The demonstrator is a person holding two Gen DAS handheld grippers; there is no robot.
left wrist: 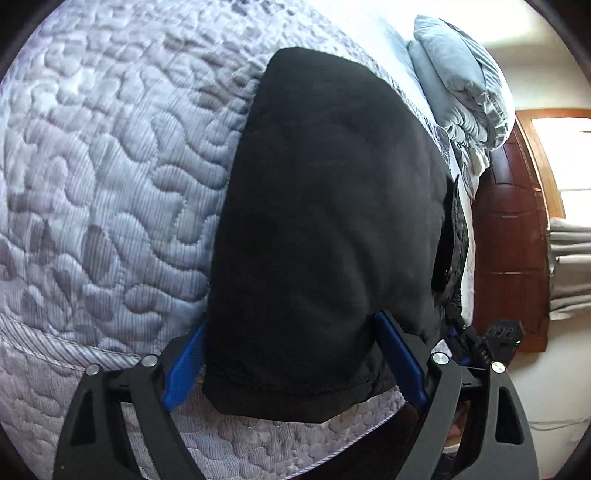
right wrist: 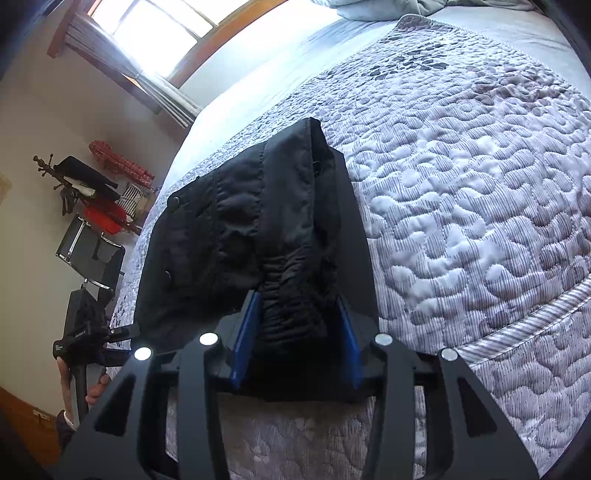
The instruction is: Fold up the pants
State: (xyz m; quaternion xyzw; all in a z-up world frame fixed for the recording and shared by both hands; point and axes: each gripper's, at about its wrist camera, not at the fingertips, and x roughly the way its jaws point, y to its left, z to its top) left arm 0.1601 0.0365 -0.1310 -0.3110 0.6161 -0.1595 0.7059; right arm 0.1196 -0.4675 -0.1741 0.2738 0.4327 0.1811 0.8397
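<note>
- Black two-finger left gripper point(left wrist: 293, 363) with blue pads, nearest in the left wrist view: jaws stand wide, straddling the near end of the folded black pants point(left wrist: 325, 236); the cloth lies between the pads, but whether they press on it cannot be told.
- Black two-finger right gripper point(right wrist: 297, 341) with blue pads, nearest in the right wrist view: jaws part-way apart around a bunched, gathered band of the same pants point(right wrist: 258, 236); the cloth fills the gap and touches both pads.
- Folded black pants: a thick, oblong stack lying on the grey-and-white quilted bedspread point(left wrist: 110, 177), near the bed's near edge; two dark snaps show on the left part in the right wrist view.
- Quilted bedspread point(right wrist: 461, 206): pebble-stitched, covering the bed under and around the pants.
- Pale blue folded duvet point(left wrist: 461, 81): piled at the far end of the bed, well apart from the pants.
- Dark red wooden panel point(left wrist: 506, 236): right of the bed in the left wrist view.
- Wood-framed window point(right wrist: 155, 26): far left, bright, with grey pleated curtain beneath.
- Person's hand point(right wrist: 79, 391): low left in the right wrist view, gripping a black handle.
</note>
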